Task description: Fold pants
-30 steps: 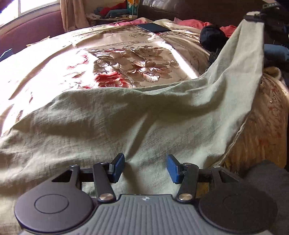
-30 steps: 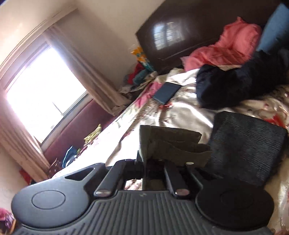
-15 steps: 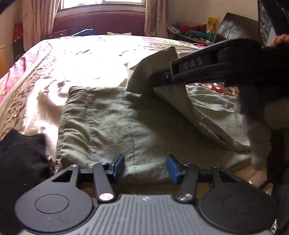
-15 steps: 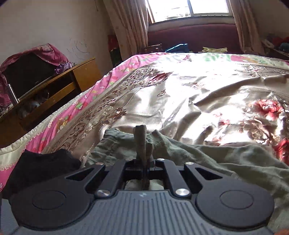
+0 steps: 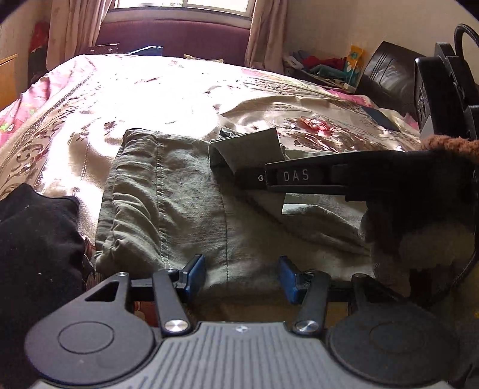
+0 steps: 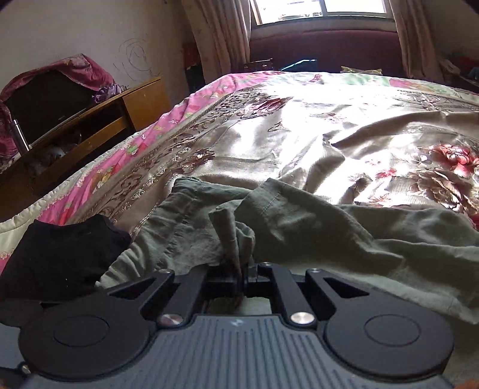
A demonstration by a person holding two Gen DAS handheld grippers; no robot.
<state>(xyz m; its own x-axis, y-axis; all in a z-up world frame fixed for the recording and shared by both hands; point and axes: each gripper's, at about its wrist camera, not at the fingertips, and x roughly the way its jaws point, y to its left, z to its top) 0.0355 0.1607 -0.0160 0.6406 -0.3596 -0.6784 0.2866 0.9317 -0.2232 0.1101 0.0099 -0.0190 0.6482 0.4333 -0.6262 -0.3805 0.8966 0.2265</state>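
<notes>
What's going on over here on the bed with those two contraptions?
A person is folding olive-green pants on a flowered bedspread, a hand-held claw in each hand. The right claw is pinched shut on a pants edge, carried over onto the waistband end. The left claw is open above the near edge, gripping nothing. A black garment lies beside them.

I am working in a home bedroom: a bed (image 6: 269, 125) with a flowered cover, curtains (image 6: 215, 33) by the window (image 6: 323, 9), a wooden cabinet (image 6: 98, 119), clothes lying around.
</notes>
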